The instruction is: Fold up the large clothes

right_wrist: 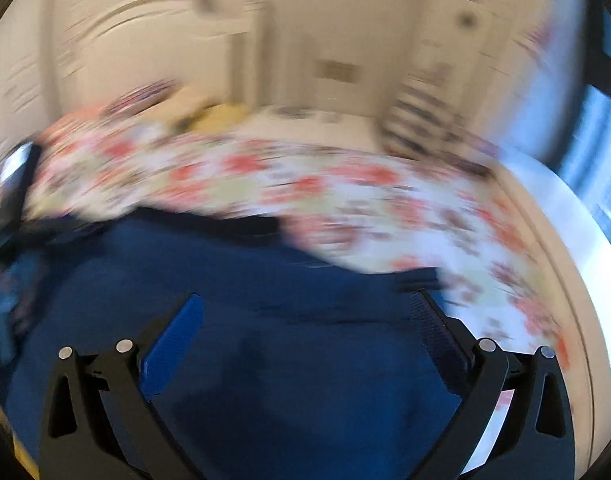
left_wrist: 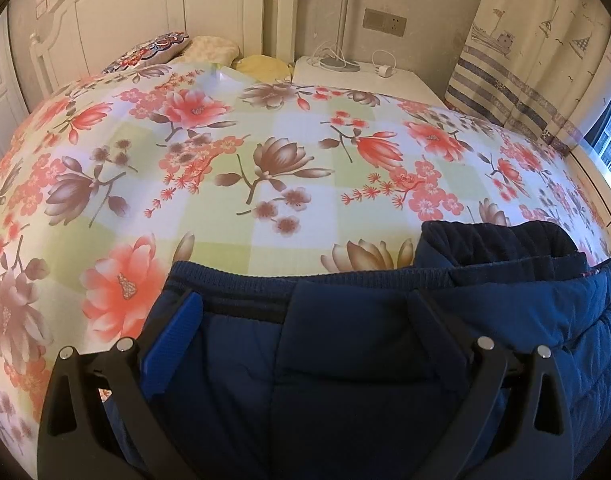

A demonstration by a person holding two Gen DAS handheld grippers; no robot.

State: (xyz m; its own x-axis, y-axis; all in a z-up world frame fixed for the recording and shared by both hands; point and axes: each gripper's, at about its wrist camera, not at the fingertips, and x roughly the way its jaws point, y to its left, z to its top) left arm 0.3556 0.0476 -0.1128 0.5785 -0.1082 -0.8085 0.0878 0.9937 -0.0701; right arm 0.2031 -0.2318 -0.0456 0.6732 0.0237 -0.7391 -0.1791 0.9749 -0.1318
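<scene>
Left gripper (left_wrist: 305, 312) spread wide over navy padded jacket (left_wrist: 345, 360), holding nothing; sharp view shows ribbed hem (left_wrist: 305, 276) on floral bedspread (left_wrist: 225, 152). Right gripper (right_wrist: 305, 312) equally wide, empty; its view blurred.

A floral bedspread with red and brown blossoms (left_wrist: 265, 152) covers the bed. Far behind: patterned pillow (left_wrist: 145, 54), white nightstand (left_wrist: 365, 78), striped curtain (left_wrist: 525, 60) at right.

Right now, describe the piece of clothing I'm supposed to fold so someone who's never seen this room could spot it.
Find the bed with the floral bedspread of pink and brown blossoms. At its near edge lies the navy padded jacket. It is the only plain dark item there, quilted, with a ribbed knit band along its far edge, under the open left claw.
</scene>
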